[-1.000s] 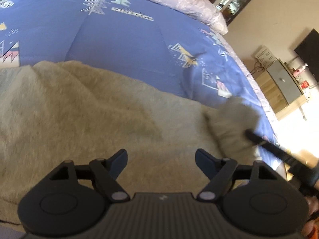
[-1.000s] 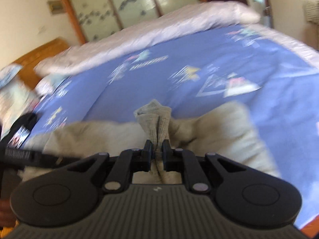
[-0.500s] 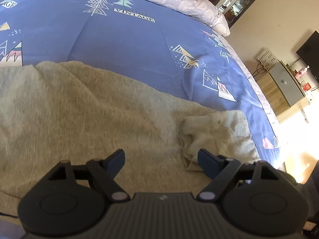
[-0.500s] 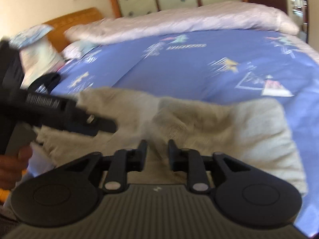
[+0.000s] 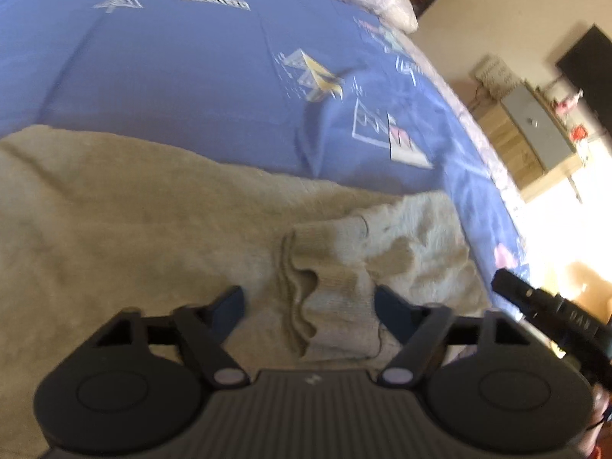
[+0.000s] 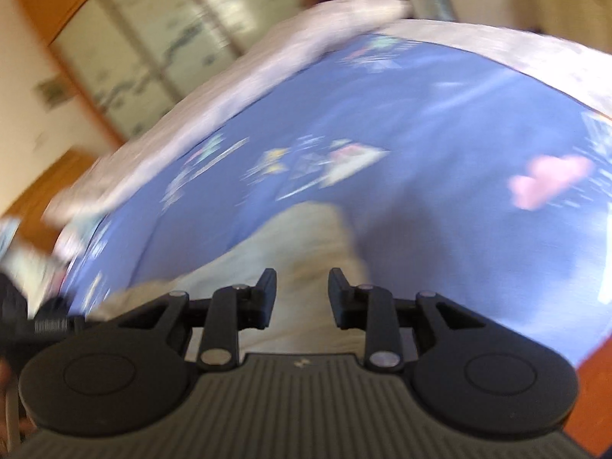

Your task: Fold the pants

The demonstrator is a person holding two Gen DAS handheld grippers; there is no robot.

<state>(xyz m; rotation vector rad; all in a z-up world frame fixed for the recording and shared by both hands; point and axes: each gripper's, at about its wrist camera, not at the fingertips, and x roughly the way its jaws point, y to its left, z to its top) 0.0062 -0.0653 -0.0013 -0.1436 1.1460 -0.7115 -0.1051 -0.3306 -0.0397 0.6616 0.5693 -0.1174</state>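
Both grippers (image 5: pixel 308 302) (image 6: pixel 302 290) agape over beige pants (image 5: pixel 134 222), gripping nothing

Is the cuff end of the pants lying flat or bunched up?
Bunched: the cuff lies rumpled in wavy folds on the pants, between the open left gripper fingers.

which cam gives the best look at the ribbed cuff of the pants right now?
Left wrist. The ribbed cuff lies rumpled on the beige pants, lined up with the gap of the open left gripper, only slightly blurred. The right wrist view is heavily motion-blurred: just a beige patch of pants beyond the open right gripper, no cuff detail.
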